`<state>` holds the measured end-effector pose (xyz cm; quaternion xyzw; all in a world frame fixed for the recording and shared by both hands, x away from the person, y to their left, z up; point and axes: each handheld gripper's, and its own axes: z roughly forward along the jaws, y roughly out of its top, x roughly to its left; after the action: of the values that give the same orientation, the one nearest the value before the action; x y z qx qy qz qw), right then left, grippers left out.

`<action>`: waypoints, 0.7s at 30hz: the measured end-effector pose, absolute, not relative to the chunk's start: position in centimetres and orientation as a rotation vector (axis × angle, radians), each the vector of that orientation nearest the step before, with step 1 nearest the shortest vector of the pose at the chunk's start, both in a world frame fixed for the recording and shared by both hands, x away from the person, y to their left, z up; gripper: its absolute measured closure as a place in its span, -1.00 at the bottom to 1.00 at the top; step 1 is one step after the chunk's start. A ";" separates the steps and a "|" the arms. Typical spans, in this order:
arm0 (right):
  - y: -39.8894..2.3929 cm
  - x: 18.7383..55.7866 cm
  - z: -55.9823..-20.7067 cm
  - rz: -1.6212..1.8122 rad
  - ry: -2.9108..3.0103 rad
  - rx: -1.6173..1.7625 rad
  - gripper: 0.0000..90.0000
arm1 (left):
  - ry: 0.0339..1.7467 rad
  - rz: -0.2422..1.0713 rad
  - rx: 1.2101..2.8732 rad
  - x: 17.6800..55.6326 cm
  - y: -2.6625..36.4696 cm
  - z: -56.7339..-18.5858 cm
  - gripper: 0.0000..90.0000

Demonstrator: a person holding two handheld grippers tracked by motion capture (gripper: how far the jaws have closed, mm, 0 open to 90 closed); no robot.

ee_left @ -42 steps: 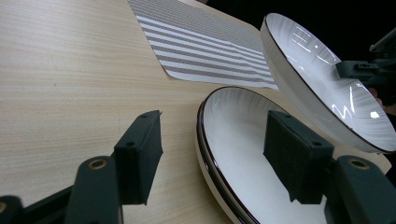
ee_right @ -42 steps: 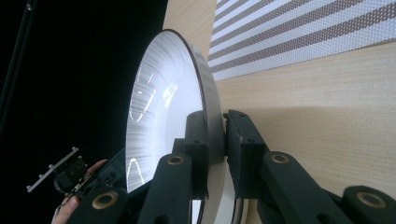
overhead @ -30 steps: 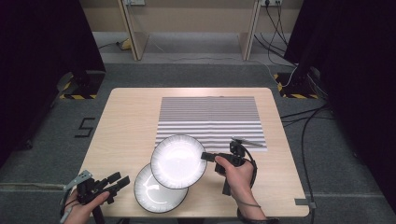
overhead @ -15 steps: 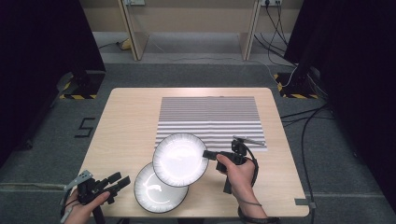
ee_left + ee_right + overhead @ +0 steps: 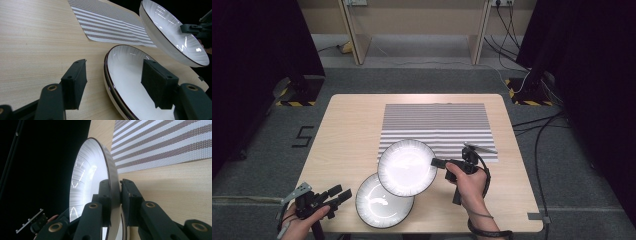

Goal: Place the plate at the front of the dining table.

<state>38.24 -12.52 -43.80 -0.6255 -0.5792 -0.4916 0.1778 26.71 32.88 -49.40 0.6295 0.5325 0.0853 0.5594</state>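
Right tool [image 5: 438, 162] is pinched tight on the rim of the top plate [image 5: 407, 167]. One jaw sits inside the plate and one sits behind it, as the right tool's view shows [image 5: 115, 195]. That plate [image 5: 90, 180] is up in the air, off the counter [image 5: 347, 130]. It tips a little. It hangs over the far right part of the low plate [image 5: 379, 202], so it hides that bit from above. It also hangs over the near left corner of the striped mat [image 5: 437, 125].

The low plate lies flat on the counter, close to the near edge. It is just near of the mat and does not touch it.

The left tool [image 5: 339, 194] is just left of the low plate. Its jaws stand wide apart and hold nothing. In the left tool's view [image 5: 113, 85], one jaw is over the bare counter [image 5: 32, 45] and the other is over the inside of the low plate [image 5: 125, 72]. The rim of that plate runs between the two jaws. The pads do not press on it. The top plate [image 5: 172, 35] shows up high, past the low plate, with the right tool [image 5: 192, 27] at its edge.
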 end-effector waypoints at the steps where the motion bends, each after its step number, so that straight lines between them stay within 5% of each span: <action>1: -12.5 38.3 -43.8 -1.389 -1.638 -1.770 0.75 | 1.255 0.202 1.486 26.7 32.9 -49.4 -0.19; 21: -13.1 38.9 -43.7 -1.402 -1.621 -1.802 0.75 | 1.251 0.201 1.495 26.7 32.8 -49.5 -0.19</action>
<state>38.88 -13.13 -43.69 -0.6341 -0.5705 -0.4934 0.1701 26.71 32.75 -49.48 0.6335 0.5302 0.0854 0.5570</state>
